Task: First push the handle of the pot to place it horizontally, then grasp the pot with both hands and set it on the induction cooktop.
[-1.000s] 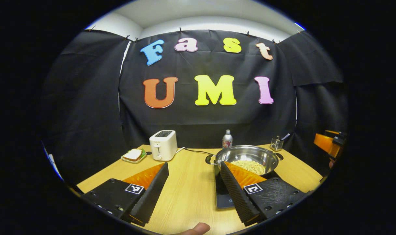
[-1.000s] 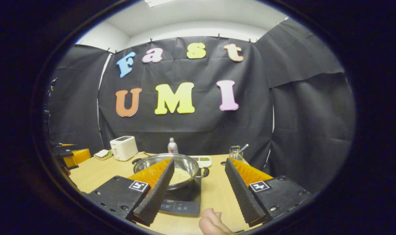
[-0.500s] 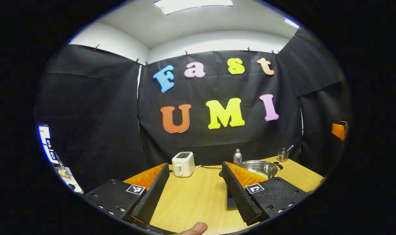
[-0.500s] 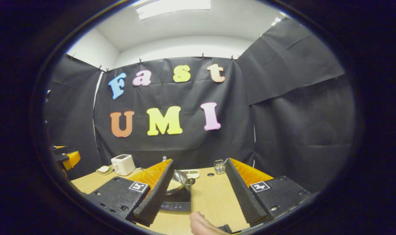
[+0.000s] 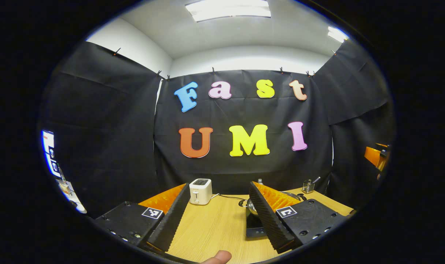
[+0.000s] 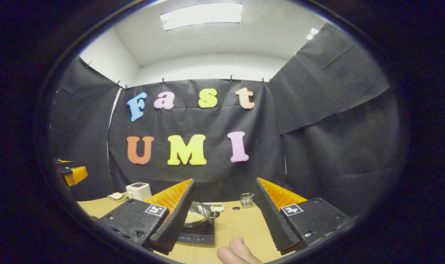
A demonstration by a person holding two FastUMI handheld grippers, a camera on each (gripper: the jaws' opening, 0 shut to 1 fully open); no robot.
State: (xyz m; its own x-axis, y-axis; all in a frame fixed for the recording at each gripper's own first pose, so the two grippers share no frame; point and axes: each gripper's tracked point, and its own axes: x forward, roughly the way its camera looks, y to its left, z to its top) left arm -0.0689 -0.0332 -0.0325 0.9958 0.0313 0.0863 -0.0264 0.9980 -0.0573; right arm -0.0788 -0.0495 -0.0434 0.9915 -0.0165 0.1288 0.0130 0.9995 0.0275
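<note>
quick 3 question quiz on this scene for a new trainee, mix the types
1. True or false: the pot sits on the cooktop.
2. Which stands nearest the toaster?
A. sandwich plate
B. glass jar
C. pot
3. Fill in: the left gripper and right gripper both have their jaws ____ and hold nothing.

Key: 1 true; 2 A; 3 open

The round steel pot (image 6: 197, 213) sits on the flat black induction cooktop (image 6: 198, 237); the boxy white toaster (image 6: 138, 190) stands left of the cooktop on the wooden table (image 6: 237, 227).
</note>
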